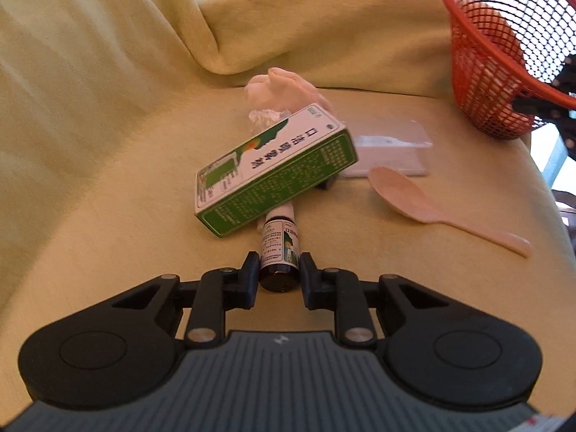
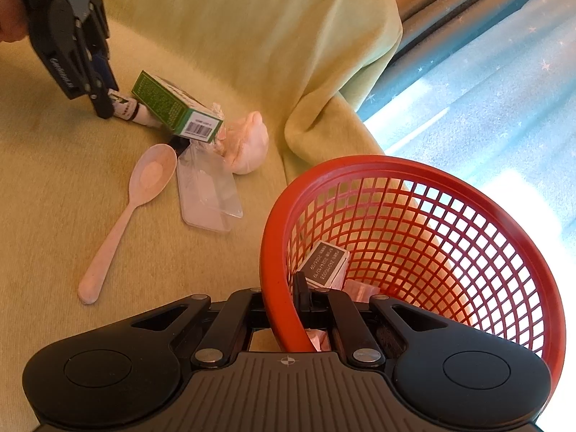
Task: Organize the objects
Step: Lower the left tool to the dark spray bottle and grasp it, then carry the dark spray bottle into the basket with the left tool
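While the right gripper [image 2: 300, 297] pinches the basket [image 2: 273, 252] rim, the left gripper [image 1: 279, 277] clamps a small, light, probably slippery glass bottle [image 1: 279, 252] near its base.

left wrist: close, angled down at couch clutter | right wrist: near basket [image 2: 414, 252] rim | shared: spoon [image 1: 424, 201]

Fuzzy matt cloth cover [image 1: 108, 144]; glossy plastic mesh basket [image 2: 414, 208] (red); printed cardboard box [image 1: 273, 172].
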